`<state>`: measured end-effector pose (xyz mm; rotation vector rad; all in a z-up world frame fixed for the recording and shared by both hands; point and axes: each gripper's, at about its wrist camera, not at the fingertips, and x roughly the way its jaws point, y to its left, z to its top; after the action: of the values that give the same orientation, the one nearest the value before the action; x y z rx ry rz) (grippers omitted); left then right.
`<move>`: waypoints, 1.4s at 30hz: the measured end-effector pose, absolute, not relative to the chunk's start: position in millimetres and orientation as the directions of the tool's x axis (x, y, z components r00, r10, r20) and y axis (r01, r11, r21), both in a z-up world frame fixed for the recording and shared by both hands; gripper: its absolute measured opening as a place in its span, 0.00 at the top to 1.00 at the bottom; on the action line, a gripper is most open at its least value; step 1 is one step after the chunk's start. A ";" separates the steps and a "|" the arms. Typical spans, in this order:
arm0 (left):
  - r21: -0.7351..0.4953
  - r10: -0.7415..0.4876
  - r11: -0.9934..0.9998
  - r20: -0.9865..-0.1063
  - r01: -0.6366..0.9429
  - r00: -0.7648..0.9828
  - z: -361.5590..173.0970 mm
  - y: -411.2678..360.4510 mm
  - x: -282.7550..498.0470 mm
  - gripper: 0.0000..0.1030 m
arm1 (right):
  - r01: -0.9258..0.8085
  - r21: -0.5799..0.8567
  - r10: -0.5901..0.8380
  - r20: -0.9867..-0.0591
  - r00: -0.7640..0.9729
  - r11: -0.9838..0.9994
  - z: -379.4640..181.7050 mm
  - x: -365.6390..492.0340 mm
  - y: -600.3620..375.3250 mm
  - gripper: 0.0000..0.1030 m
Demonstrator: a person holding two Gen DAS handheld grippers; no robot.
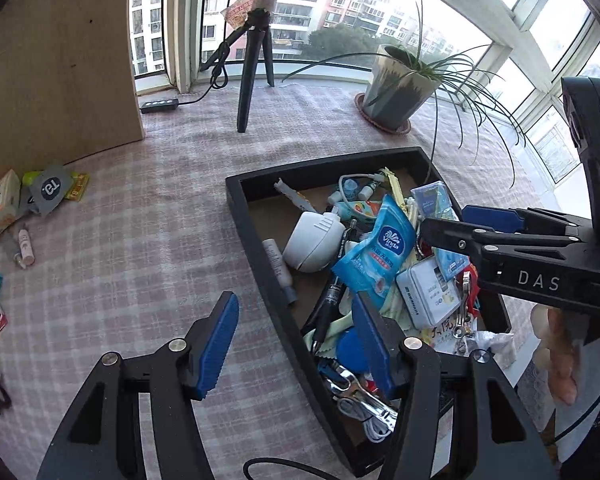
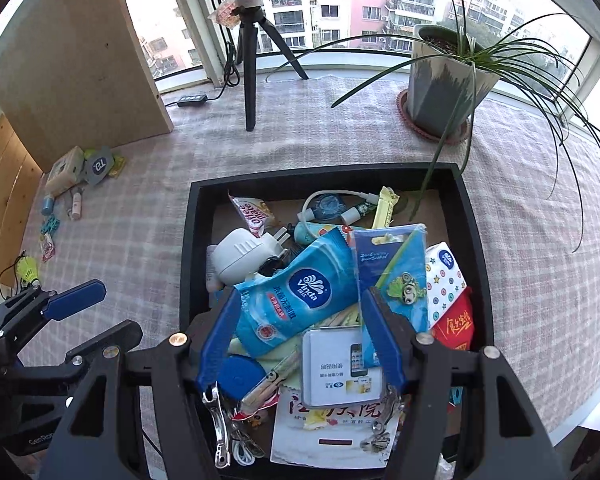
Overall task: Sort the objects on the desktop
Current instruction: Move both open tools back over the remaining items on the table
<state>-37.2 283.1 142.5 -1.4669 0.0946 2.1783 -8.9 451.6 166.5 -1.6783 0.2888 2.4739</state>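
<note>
Both grippers gape, empty: left gripper [image 1: 296, 344] straddles tray [image 1: 260, 240] wall; only right view shows red packet [image 2: 454, 322].

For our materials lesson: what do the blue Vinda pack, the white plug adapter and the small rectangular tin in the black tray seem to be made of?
Vinda pack: thin plastic film, glossy; it crinkles and has a serrated sealed edge.
Plug adapter: hard moulded plastic, matt white, with ribbed grips and what look like metal prongs.
Tin: probably thin metal, satin printed lid with rounded corners, though plastic is possible.
</note>
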 end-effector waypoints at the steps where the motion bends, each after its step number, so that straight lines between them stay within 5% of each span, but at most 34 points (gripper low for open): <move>1: -0.205 0.359 -0.873 -0.884 -0.443 -0.299 142.1 277.1 -35.8 0.44 | -0.211 0.078 0.006 -0.928 -0.372 -0.974 167.7 -9.1 445.9 0.40; 18: -0.147 0.192 -0.977 -0.917 -0.151 -0.349 99.5 102.7 -43.9 0.43 | -0.043 0.119 -0.096 -0.927 -0.364 -0.992 150.8 -41.4 325.9 0.40; 31: -0.151 0.072 -0.972 -0.919 0.179 -0.387 60.1 -30.6 -95.0 0.34 | 0.103 0.209 -0.231 -0.925 -0.301 -0.973 125.5 -143.1 223.9 0.40; 42: -0.088 -0.024 -0.953 -0.932 0.289 -0.362 20.6 -82.1 -141.4 0.33 | 0.141 0.259 -0.286 -0.931 -0.225 -0.955 89.6 -234.2 147.1 0.47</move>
<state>-141.4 -82.1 20.6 -1.8645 -0.3989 2.7341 -234.2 147.1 89.6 -2.0944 0.2059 2.6910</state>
